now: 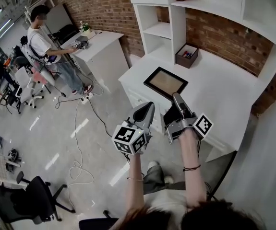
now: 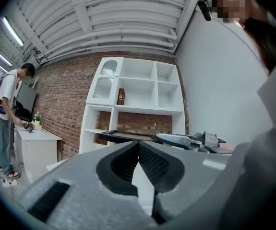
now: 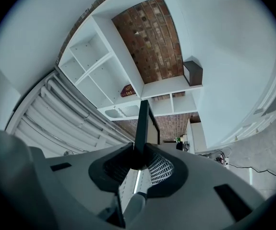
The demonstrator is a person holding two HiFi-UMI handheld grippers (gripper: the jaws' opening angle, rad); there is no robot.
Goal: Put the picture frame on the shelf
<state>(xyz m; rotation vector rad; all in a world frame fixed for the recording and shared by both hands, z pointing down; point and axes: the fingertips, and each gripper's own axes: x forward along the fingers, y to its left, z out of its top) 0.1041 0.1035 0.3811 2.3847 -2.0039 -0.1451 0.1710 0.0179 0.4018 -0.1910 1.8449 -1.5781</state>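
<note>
A dark box sits on the white desk; a person stands by a table.

The picture frame is black, the shelf white

Left gripper: held out ahead at chest height, jaws closed together, nothing between them.
Right gripper: just beside the left one, jaws clamped on the near edge of the picture frame.
Left arm: bare forearm stretched forward, thin band at the wrist.
Right arm: bare forearm stretched forward, dark band at the wrist.
</note>
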